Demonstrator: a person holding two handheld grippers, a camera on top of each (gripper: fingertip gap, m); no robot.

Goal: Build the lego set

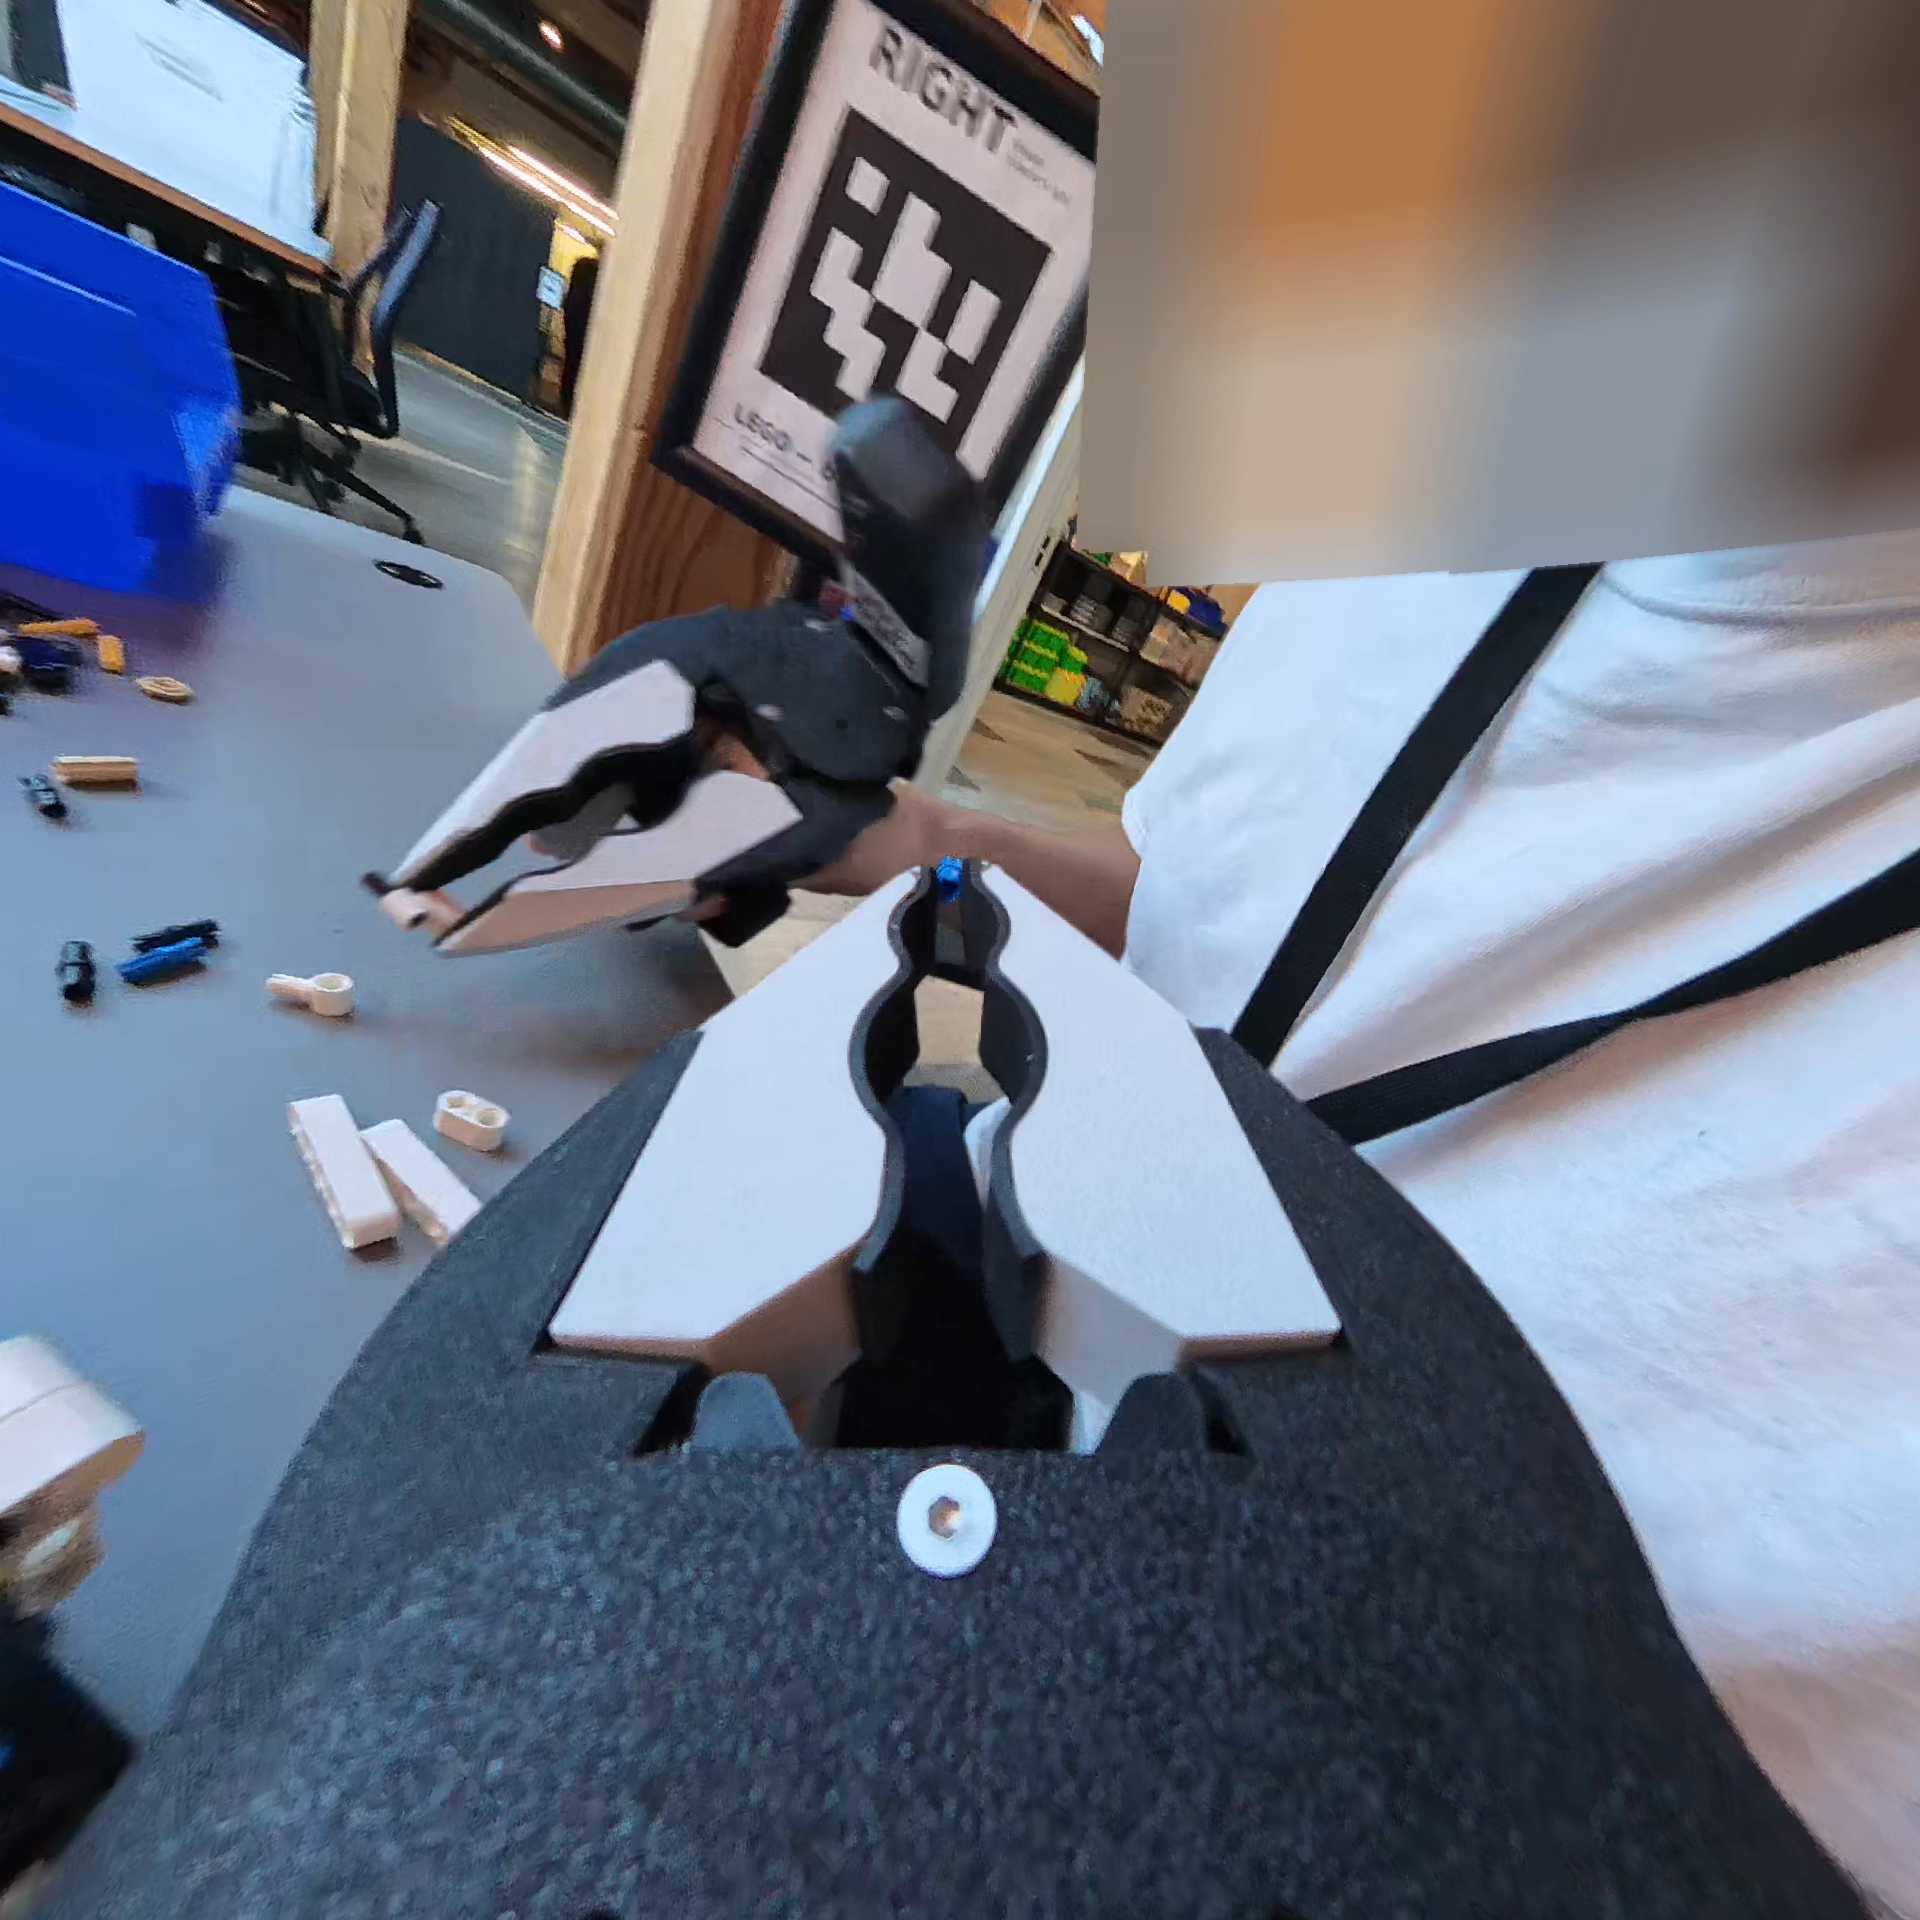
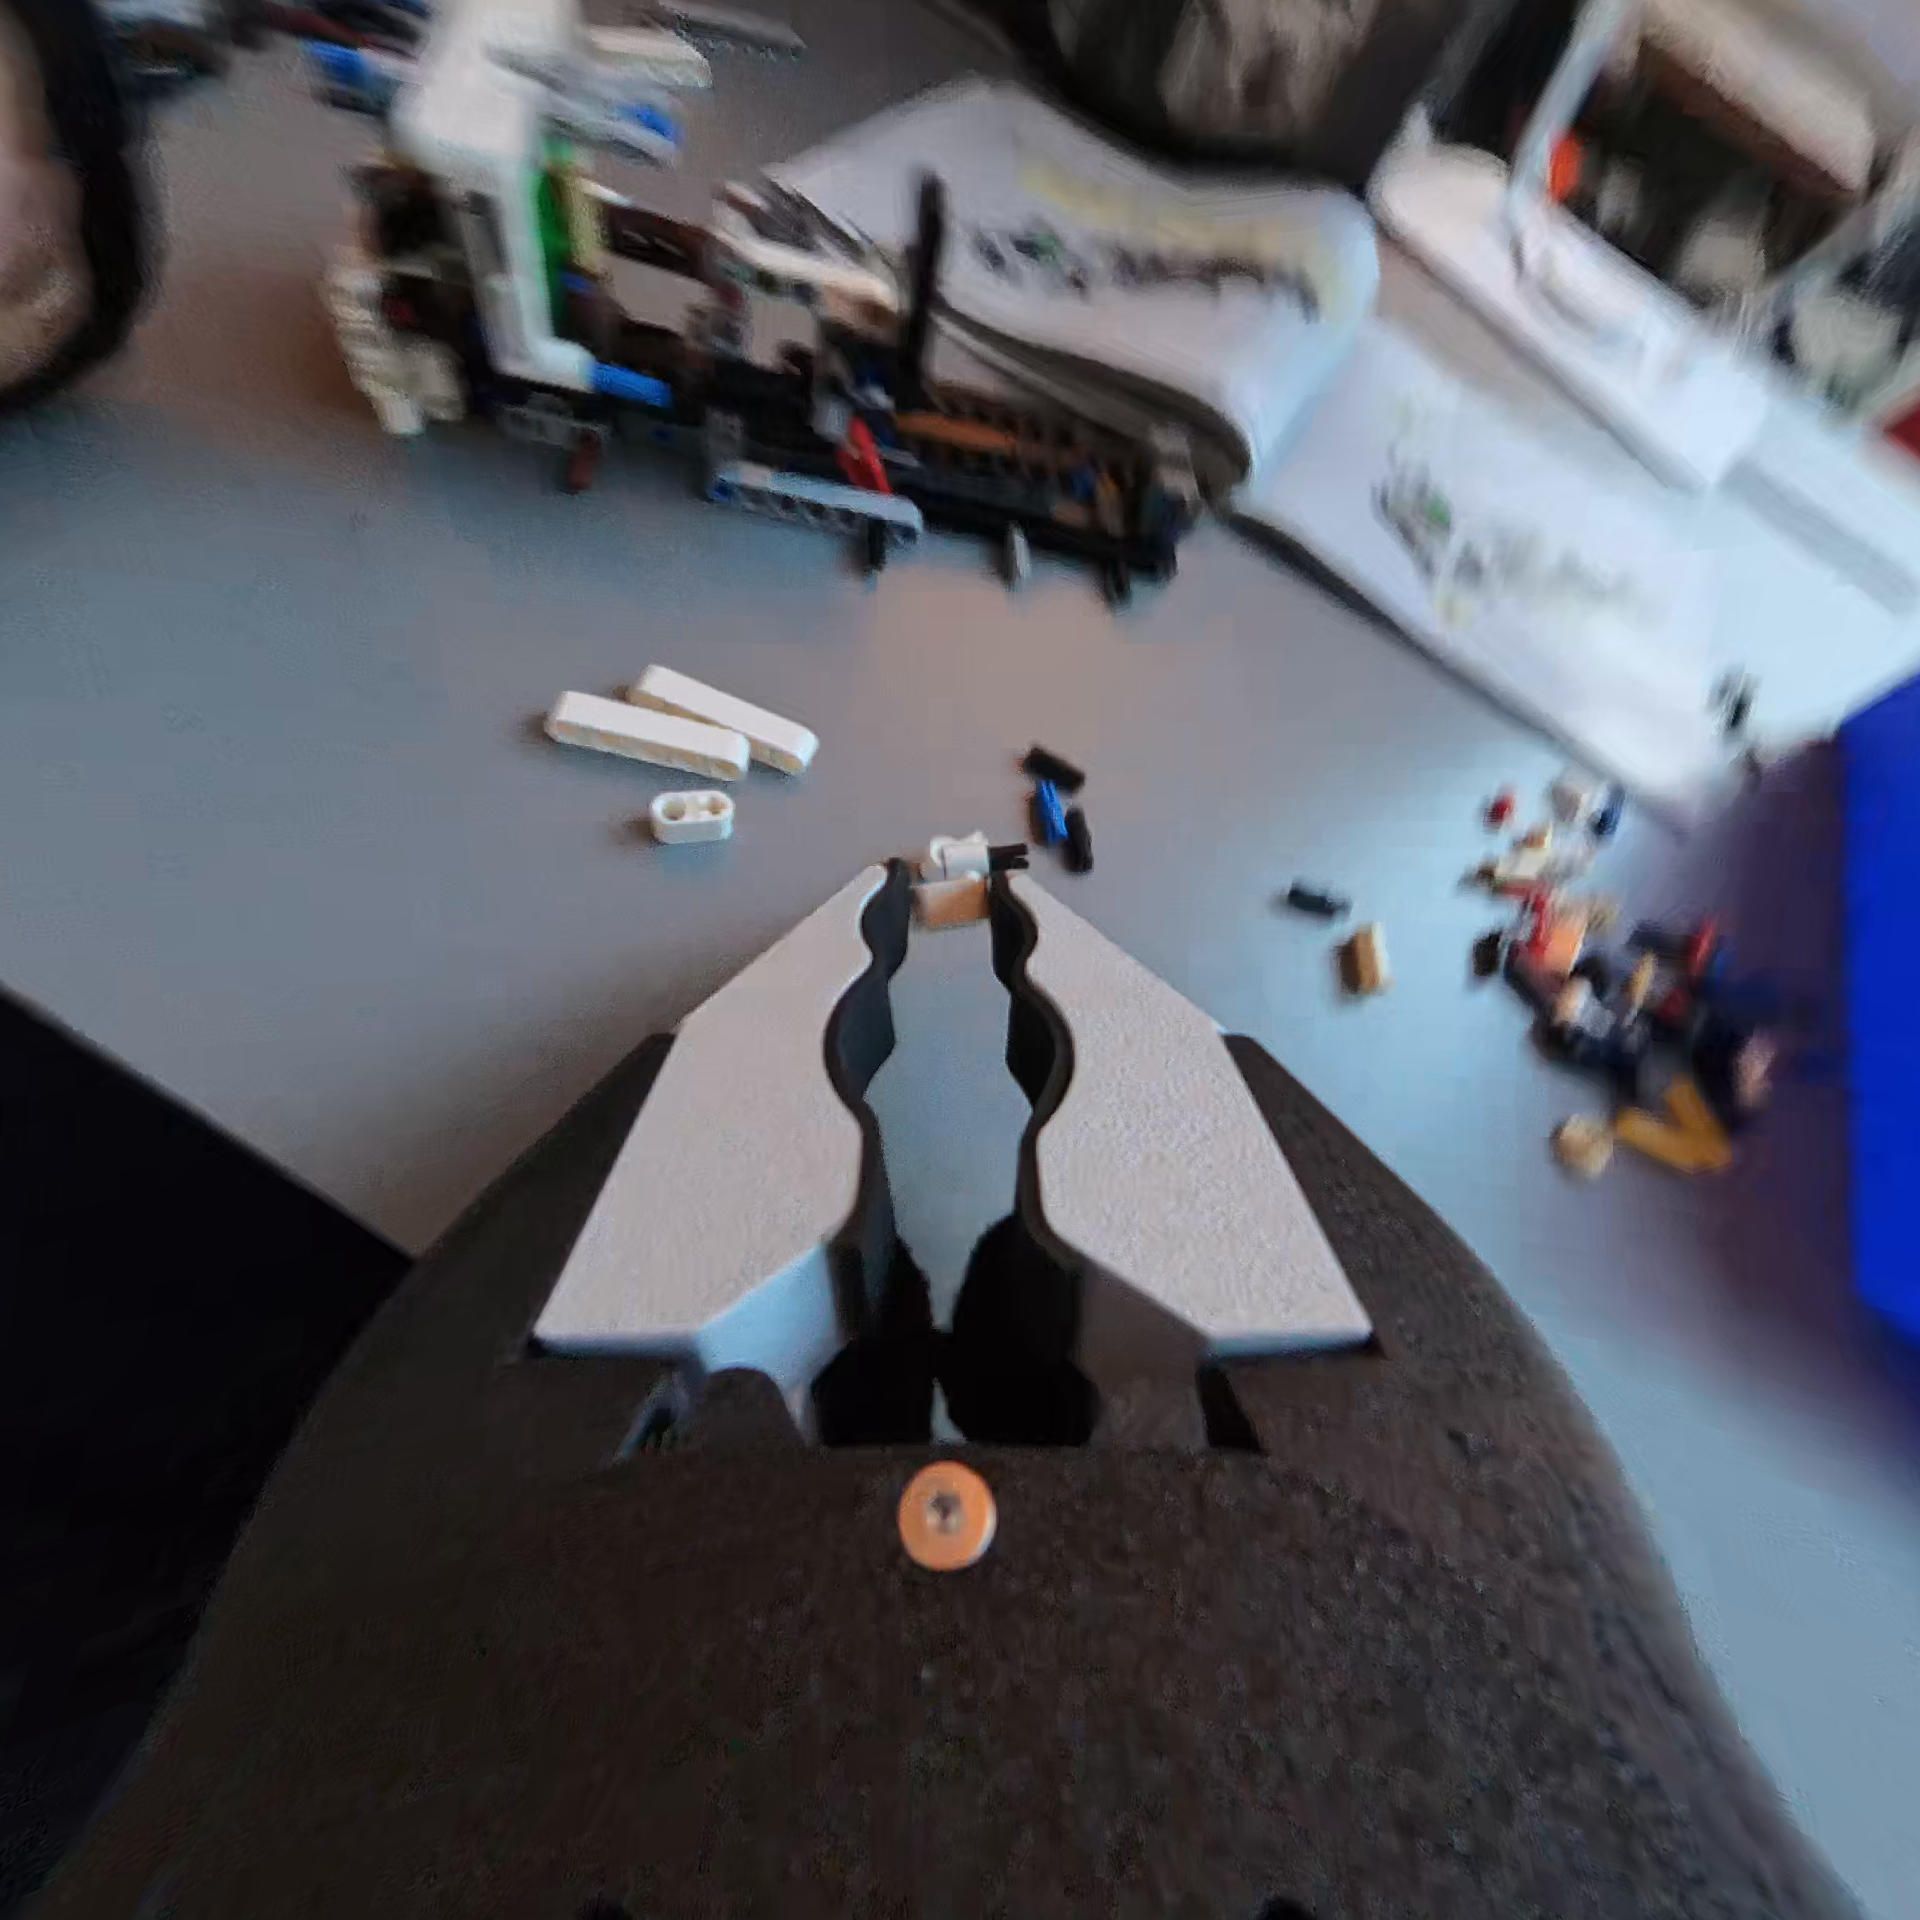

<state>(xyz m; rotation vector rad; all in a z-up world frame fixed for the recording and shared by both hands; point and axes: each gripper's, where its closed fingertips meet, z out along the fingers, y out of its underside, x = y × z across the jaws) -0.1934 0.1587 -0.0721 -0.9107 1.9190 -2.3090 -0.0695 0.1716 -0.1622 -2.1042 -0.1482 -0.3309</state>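
Note:
My left gripper [image 1: 948,875] is shut on a small blue pin [image 1: 948,871] at its tips, raised and pointing toward a person in a white shirt. My right gripper [image 2: 948,891] is shut on a small tan connector piece [image 2: 951,900] with a black pin sticking out; it also shows in the left wrist view [image 1: 416,914], held above the grey table. Two white beams [image 2: 681,722] and a short white two-hole link [image 2: 693,816] lie on the table, also in the left wrist view [image 1: 379,1169]. The partly built model [image 2: 727,384] stands farther back, blurred.
Loose blue and black pins [image 2: 1055,805] lie just beyond my right fingertips. A pile of small mixed parts [image 2: 1621,987] sits right, by a blue bin [image 2: 1881,997]. An open instruction booklet [image 2: 1455,499] lies behind. A white connector [image 1: 312,992] and pins [image 1: 166,956] lie left.

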